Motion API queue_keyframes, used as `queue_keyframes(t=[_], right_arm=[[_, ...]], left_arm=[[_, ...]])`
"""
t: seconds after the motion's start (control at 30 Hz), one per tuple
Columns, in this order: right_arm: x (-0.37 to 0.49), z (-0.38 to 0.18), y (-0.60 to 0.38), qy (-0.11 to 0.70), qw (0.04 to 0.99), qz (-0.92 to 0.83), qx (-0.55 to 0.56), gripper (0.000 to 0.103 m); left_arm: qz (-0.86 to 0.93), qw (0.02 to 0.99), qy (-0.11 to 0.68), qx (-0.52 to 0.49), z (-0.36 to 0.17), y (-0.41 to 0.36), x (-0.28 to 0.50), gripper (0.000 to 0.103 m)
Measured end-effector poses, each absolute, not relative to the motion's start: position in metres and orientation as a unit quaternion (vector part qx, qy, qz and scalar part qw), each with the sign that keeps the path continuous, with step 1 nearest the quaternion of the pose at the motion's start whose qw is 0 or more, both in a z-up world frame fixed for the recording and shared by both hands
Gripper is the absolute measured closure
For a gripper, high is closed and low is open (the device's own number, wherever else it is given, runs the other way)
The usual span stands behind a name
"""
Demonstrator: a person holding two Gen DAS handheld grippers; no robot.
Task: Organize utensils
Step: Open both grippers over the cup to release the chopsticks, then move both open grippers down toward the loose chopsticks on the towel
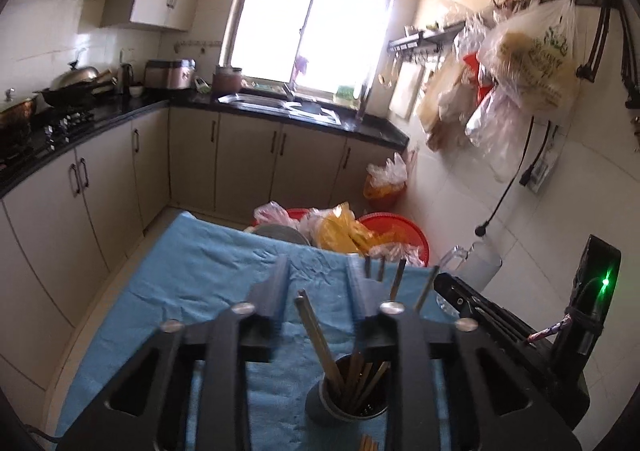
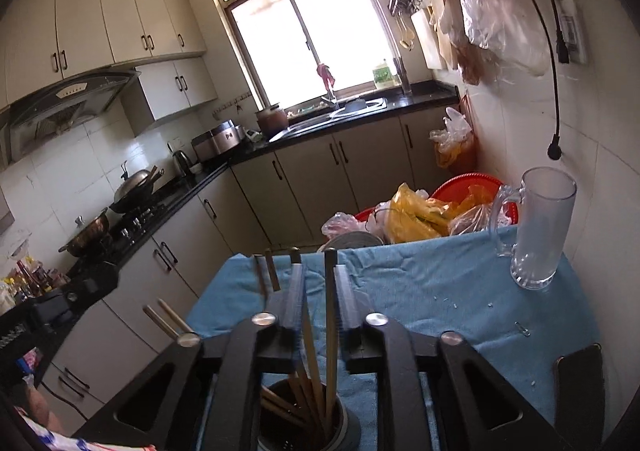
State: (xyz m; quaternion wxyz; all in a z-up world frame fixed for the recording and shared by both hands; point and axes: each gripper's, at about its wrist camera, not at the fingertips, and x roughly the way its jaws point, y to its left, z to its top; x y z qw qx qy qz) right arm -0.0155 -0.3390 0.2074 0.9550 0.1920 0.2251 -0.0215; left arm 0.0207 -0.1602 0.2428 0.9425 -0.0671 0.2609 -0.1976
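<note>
The left tongs stand parted above the blue-clothed worktop, chopsticks rising from a holder beneath them.

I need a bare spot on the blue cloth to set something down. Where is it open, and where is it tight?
Open: the blue cloth toward the stove-side cabinets, and the stretch between the right gripper and the glass mug, bar some crumbs. Tight: around the chopstick holder under both grippers, and the near right corner with the dark phone.

Chopsticks upright in dark holder
</note>
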Motion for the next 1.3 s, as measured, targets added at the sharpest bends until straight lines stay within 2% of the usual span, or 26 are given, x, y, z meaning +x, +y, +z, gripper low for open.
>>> queue_keyframes(t=[0.13, 0.23, 0.33, 0.57, 0.83, 1.07, 1.13, 1.3], right_arm=[[-0.040, 0.220, -0.336, 0.214, 0.960, -0.024, 0.180, 0.068], [-0.069, 0.217, -0.332, 0.209, 0.963, -0.038, 0.167, 0.050], [-0.098, 0.195, -0.329, 0.223, 0.961, -0.060, 0.150, 0.048], [-0.129, 0.130, -0.332, 0.307, 0.934, -0.086, 0.163, 0.048], [-0.133, 0.122, -0.334, 0.384, 0.912, -0.136, 0.036, 0.048], [-0.186, 0.079, -0.335, 0.360, 0.906, -0.053, 0.215, 0.047], [-0.190, 0.059, -0.332, 0.352, 0.900, -0.032, 0.255, 0.047], [-0.195, 0.030, -0.334, 0.356, 0.887, -0.034, 0.292, 0.047]], left_arm=[[-0.191, 0.948, 0.246, -0.071, 0.254, -0.140, -0.005, 0.064], [-0.187, 0.949, 0.241, -0.076, 0.251, -0.119, -0.031, 0.052], [-0.176, 0.950, 0.246, -0.077, 0.235, -0.098, -0.059, 0.044], [-0.142, 0.935, 0.316, -0.080, 0.161, -0.075, -0.106, 0.044], [-0.118, 0.926, 0.356, -0.046, 0.126, -0.072, -0.144, 0.044], [-0.182, 0.900, 0.396, 0.004, 0.086, -0.109, -0.142, 0.045], [-0.209, 0.889, 0.407, 0.013, 0.078, -0.126, -0.135, 0.053], [-0.262, 0.860, 0.432, 0.068, 0.058, -0.177, -0.119, 0.063]])
